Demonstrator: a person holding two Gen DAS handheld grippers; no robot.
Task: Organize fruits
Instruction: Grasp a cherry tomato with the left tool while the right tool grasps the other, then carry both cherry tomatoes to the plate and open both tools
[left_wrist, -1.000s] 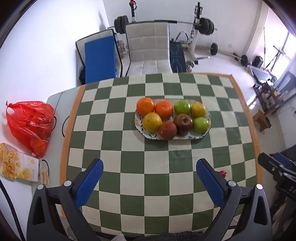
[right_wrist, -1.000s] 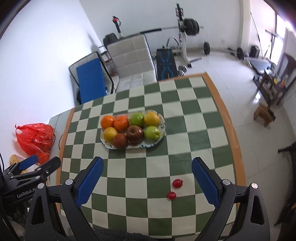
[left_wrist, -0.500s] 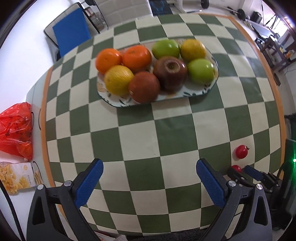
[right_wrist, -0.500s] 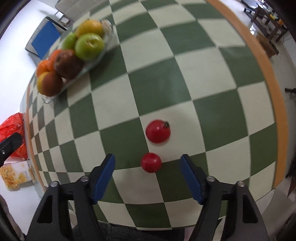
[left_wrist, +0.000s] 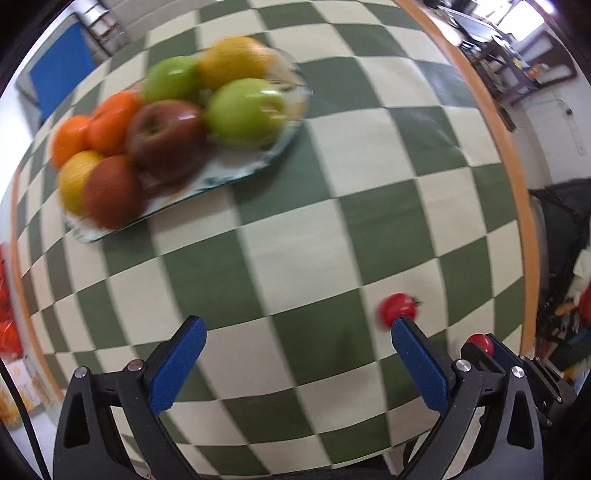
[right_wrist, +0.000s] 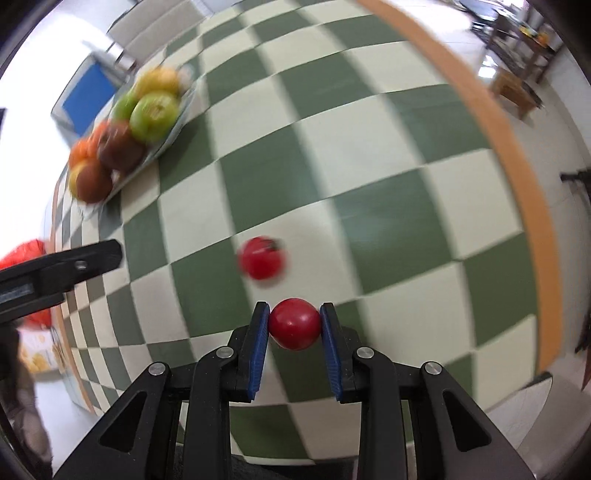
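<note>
My right gripper is shut on a small red fruit on the checkered table; it also shows in the left wrist view. A second small red fruit with a dark stem lies just beyond it, also in the left wrist view by my right fingertip. My left gripper is open and empty, low over the table. A glass plate holds several oranges and green and red apples at the far left; it also shows in the right wrist view.
The table's orange edge runs along the right. A red plastic bag and a yellow box sit off the table's left side. A blue chair stands behind the table.
My right gripper has closed on the nearer small red fruit. My left gripper has moved lower and to the right, toward the other small red fruit.
</note>
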